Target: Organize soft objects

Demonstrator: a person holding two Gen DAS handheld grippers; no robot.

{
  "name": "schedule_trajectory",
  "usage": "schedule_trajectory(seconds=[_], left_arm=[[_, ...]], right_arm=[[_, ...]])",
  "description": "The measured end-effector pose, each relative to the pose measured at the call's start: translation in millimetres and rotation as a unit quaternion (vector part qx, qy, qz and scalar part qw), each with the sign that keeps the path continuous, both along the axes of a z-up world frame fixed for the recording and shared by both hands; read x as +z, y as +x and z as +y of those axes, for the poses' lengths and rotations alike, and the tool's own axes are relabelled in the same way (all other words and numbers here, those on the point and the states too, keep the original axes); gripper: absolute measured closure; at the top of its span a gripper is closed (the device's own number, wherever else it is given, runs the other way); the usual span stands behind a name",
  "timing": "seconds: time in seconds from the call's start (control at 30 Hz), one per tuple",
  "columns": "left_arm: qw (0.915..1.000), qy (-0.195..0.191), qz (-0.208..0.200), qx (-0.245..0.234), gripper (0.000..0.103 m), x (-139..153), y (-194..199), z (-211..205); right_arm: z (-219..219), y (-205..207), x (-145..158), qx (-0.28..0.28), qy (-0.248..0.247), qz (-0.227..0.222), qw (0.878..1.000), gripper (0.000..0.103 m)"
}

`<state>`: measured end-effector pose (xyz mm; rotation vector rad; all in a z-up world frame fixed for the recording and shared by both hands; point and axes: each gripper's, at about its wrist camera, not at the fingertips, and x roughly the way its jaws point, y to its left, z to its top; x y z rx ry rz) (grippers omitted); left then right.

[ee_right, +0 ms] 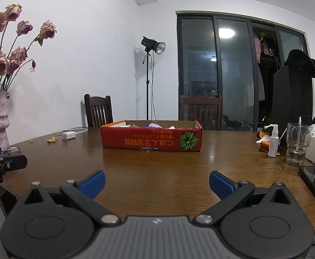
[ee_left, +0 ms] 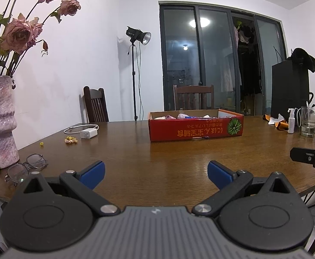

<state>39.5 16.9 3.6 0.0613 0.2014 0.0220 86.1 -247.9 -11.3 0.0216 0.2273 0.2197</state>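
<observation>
Red box [ee_left: 195, 127] holding soft items [ee_left: 181, 116] sits mid-table [ee_left: 157, 157]; left gripper [ee_left: 156, 171] and right gripper [ee_right: 157, 182], fingers wide and empty, hover near the table's front edge, bare wood between.

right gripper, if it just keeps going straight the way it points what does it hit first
Probably the red cardboard box: the right gripper is open over bare table, nothing between them; depth is hard to judge.
</observation>
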Motion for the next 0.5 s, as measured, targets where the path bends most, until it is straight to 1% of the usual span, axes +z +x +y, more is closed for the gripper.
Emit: schedule_trajectory(seconds=[0.17, 0.43, 0.5], left_arm=[[1.0000, -0.002, 0.001, 0.001, 0.000, 0.4, -0.2, 0.7], [0.9999, 0.005, -0.012, -0.001, 0.000, -1.2, -2.9, -3.9], [0.9999, 0.002, -0.012, -0.002, 0.000, -1.3, -3.7, -5.0]], right_arm=[[2.2, -0.8, -0.9, 0.002, -0.005, -0.004, 1.000, 0.000], [0.8, -1.7, -0.9, -0.001, -0.003, -0.005, 1.000, 0.000], [1.5, -2.1, -0.7, -0.001, -0.005, -0.006, 1.000, 0.000]])
